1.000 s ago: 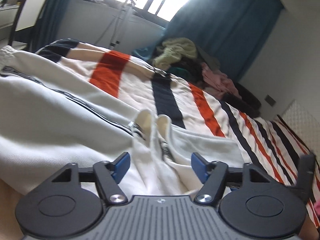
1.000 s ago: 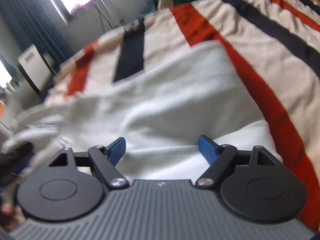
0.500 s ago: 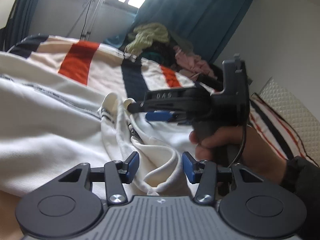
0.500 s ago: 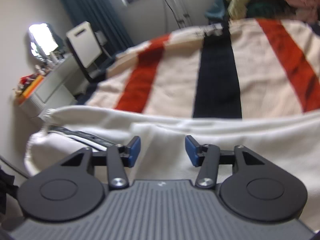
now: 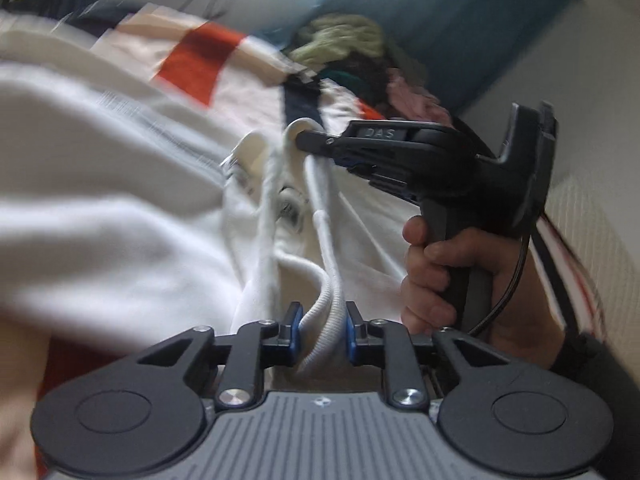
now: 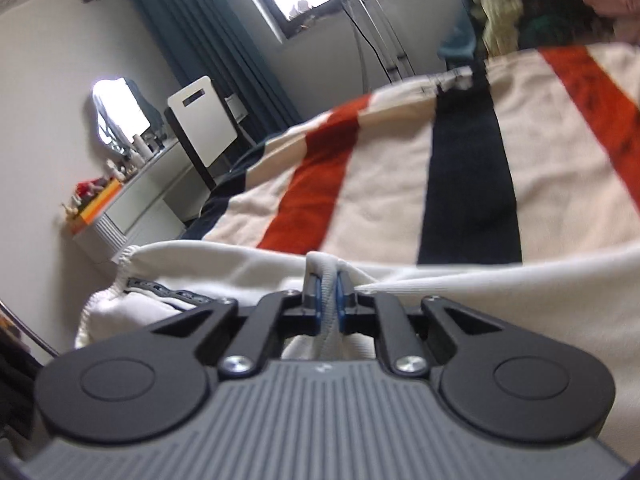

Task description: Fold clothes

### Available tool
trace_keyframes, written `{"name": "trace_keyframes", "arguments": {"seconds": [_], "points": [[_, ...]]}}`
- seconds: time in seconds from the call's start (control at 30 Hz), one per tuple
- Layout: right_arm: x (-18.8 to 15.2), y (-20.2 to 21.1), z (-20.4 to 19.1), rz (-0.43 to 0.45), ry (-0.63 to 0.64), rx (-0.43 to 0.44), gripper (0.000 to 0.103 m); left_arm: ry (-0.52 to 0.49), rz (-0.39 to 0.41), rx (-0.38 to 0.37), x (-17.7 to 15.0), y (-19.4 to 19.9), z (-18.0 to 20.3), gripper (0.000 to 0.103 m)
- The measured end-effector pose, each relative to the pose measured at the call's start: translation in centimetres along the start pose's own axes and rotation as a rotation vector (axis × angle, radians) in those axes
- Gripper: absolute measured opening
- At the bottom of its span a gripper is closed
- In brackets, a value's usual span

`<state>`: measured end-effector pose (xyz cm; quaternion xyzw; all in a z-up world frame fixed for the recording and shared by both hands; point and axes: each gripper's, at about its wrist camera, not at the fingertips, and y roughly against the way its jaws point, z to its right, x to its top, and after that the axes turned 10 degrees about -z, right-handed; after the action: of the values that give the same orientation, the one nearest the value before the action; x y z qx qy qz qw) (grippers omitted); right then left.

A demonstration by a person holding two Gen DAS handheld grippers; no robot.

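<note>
A white garment (image 5: 112,208) with a dark striped trim lies on the striped bed. My left gripper (image 5: 320,330) is shut on its thick ribbed hem, which bunches between the blue pads. Farther along the same edge, the right gripper (image 5: 304,138), held by a hand (image 5: 448,272), pinches the cloth at its tip. In the right wrist view my right gripper (image 6: 329,300) is shut on a fold of the white garment (image 6: 500,292), and the trimmed cuff (image 6: 132,284) lies to the left.
The bed cover (image 6: 400,168) has cream, orange and dark stripes. A pile of clothes (image 5: 360,60) sits at the far end by a blue curtain (image 5: 460,20). A white chair (image 6: 200,120), a dresser (image 6: 132,208) and a stand (image 6: 376,28) line the window wall.
Both grippers have shut on the white garment's edge. The cloth between them is now pulled up, and the left view has tilted and blurred with motion.
</note>
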<state>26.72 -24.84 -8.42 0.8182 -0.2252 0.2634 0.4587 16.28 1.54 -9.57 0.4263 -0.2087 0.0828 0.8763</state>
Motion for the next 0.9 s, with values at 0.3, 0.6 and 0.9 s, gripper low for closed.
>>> {"name": "trace_keyframes", "arguments": {"seconds": [0.3,0.6,0.9], "points": [[-2.3,-2.8,0.4,-0.084,-0.024,-0.095,0.013,-0.094,-0.028,0.092,0.5,-1.0,0.6,0.035],[-2.5,6.0,-1.9,0.062,-0.036,-0.149,0.068,-0.256,0.228,0.190,-1.9,5.1,5.1,0.090],[-8.8,15.6,-3.9,0.206,-0.045,-0.270,0.078,-0.322,0.373,0.275,-5.9,8.4,7.2,0.103]]}}
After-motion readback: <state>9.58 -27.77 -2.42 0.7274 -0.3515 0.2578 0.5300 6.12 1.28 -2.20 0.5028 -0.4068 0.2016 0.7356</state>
